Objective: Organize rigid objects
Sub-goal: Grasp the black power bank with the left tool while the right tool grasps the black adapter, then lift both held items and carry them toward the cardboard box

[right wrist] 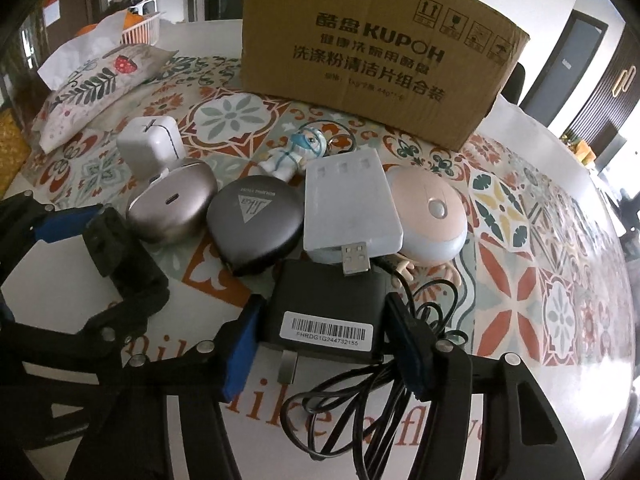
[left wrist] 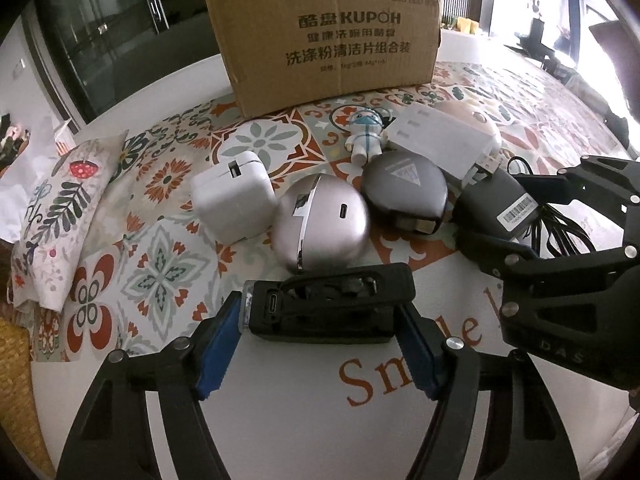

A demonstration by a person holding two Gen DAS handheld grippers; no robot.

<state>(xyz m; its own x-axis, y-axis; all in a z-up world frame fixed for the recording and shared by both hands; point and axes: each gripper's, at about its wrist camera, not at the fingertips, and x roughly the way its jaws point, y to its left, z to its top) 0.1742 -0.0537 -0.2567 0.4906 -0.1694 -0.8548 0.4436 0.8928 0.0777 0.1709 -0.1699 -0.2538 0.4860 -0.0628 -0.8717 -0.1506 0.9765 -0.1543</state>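
Note:
My left gripper (left wrist: 322, 336) is shut on a black box-shaped device with a USB-C port (left wrist: 326, 306), held low over the table; it also shows in the right wrist view (right wrist: 106, 240). My right gripper (right wrist: 324, 336) is shut on a black power adapter with a barcode label (right wrist: 326, 312) and a tangled black cable (right wrist: 400, 376); the adapter shows in the left wrist view (left wrist: 494, 204). Ahead lie a silver rounded case (left wrist: 320, 222), a grey rounded case (left wrist: 404, 188), a white charger (left wrist: 232, 194), a white USB box (right wrist: 348, 204), a pink mouse (right wrist: 434, 212) and a small figurine (left wrist: 366, 130).
A KUPOH cardboard box (left wrist: 324, 36) stands at the back of the patterned tablecloth (left wrist: 160, 272). A floral cushion (left wrist: 60, 208) lies at the left. The objects sit crowded together in a row between the grippers and the box.

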